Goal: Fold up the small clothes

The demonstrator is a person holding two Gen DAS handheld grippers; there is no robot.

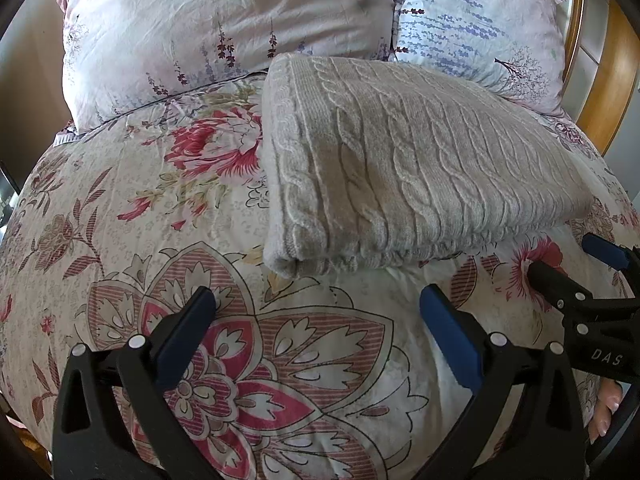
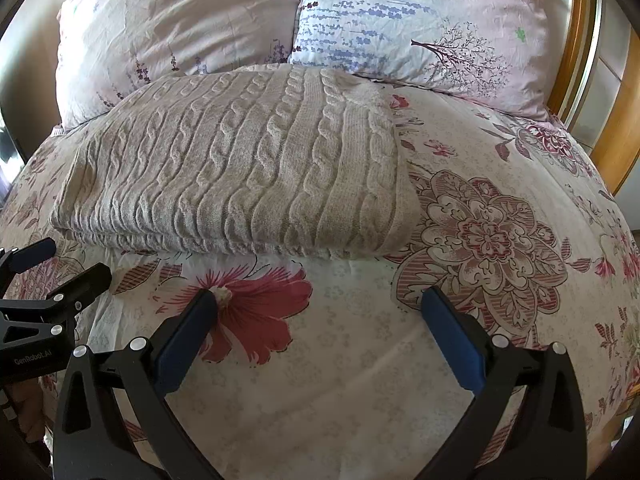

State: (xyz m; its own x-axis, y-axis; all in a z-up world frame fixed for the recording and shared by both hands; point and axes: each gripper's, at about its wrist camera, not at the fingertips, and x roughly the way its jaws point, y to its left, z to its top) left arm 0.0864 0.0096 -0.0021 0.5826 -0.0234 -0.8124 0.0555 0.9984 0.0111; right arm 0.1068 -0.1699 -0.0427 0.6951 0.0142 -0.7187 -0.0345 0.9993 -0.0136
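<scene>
Floral-quilted bed (image 1: 120, 240): a folded grey cable-knit sweater (image 1: 400, 168) lies mid-bed, two pillows (image 2: 420, 28) at the head edge.

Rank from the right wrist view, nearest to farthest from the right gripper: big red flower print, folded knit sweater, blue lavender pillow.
From the right gripper:
1. Red flower print, at the left fingertip.
2. Knit sweater, ahead, left of centre.
3. Lavender pillow, far right, behind the sweater.

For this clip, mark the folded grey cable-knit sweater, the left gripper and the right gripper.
Folded grey cable-knit sweater (image 1: 420, 160), left wrist view, middle of its top face.
Left gripper (image 1: 318, 308), left wrist view, midway between its open fingertips.
Right gripper (image 2: 320, 304), right wrist view, midway between its open fingertips.
</scene>
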